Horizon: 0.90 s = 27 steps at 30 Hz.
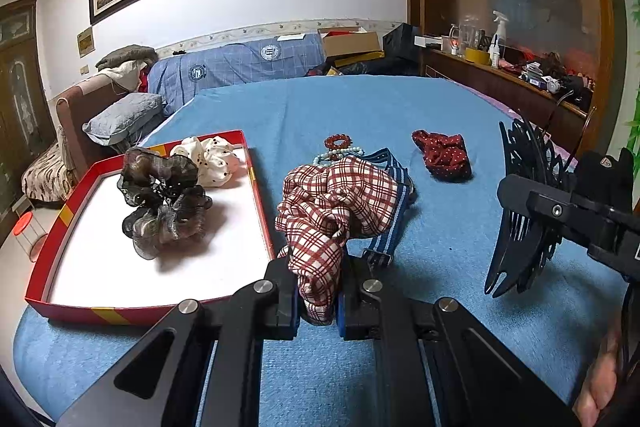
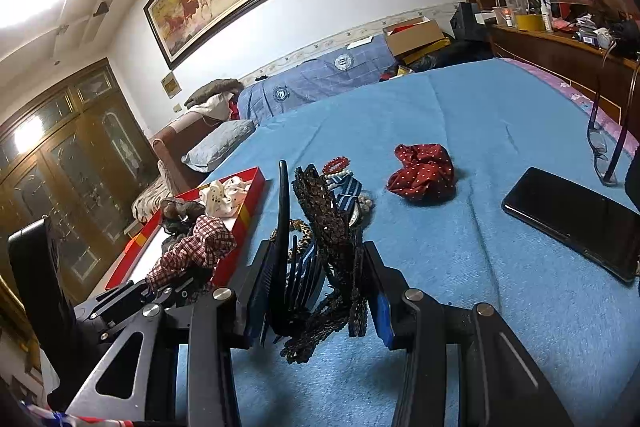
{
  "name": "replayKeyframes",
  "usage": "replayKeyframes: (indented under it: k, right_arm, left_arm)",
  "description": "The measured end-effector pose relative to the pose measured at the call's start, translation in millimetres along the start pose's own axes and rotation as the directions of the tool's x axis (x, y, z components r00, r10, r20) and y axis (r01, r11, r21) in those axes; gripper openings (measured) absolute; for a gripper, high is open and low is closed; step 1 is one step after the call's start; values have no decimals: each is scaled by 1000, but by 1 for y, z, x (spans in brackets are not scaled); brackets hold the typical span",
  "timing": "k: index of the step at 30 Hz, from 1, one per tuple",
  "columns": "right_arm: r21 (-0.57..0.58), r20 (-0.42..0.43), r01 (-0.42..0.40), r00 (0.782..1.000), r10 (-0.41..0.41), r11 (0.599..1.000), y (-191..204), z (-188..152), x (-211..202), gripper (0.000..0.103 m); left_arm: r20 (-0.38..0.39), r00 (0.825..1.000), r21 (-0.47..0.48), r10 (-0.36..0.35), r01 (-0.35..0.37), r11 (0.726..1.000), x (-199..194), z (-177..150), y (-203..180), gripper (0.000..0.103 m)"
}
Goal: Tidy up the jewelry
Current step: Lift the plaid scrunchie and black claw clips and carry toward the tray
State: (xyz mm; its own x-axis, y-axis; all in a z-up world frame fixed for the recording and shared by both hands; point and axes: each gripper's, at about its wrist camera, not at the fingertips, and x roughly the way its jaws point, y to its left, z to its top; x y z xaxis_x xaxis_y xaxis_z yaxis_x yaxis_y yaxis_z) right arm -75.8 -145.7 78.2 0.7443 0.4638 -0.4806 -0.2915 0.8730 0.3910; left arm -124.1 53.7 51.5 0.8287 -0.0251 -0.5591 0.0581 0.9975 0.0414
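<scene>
Left gripper [image 1: 318, 297] clamped on the red-and-white plaid fabric scrunchie [image 1: 336, 211], jaws pinching a fold at its near end, the bulk of it lifted just right of the shallow red cardboard box with white lining [image 1: 256, 195]. Right gripper [image 2: 312, 301] closed around the large black plastic hair claw with lace-pattern trim [image 2: 320, 239], held above the blue bedspread [image 2: 480, 267].

Already in the box: a sheer brown-black organza scrunchie [image 1: 164, 203] and a cream polka-dot scrunchie [image 1: 208, 161]. Still out on the bed: a dark red dotted scrunchie [image 1: 444, 157], a red bead bracelet [image 1: 338, 140], a pale turquoise bead bracelet [image 1: 336, 155] and a blue-and-white striped woven strap [image 1: 394, 211], partly hidden under the plaid scrunchie.

Risks, as a judgement: thin pinch on soft cloth, so a slip likely on a quick swing; hanging folds possibly snagging the striped strap or beads and dragging them along; fabric catching the box's right wall on a low crossing. Claw teeth close to the plaid cloth, so tangling possible with both grippers converging on the box.

Open room: bare white lining in the near half of the box; broad clear bedspread to the right, short of the black smartphone [image 2: 576, 223] and dark-framed glasses [image 2: 600, 143] near the bed's edge.
</scene>
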Motion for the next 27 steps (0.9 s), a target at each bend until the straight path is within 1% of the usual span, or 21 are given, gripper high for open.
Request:
replayKeyframes:
  k: [11,27]
  right_arm:
    - [-33,-18,-20,1000,20,999,15,0,4,47]
    - [-65,-41,-33,999,30,997,27,-1,8,47]
  left_arm:
    - [6,1000,-20,9,-9,1000,-5,-1,10,12]
    - [12,1000,-58,22,-21,998,-7,0,24,12]
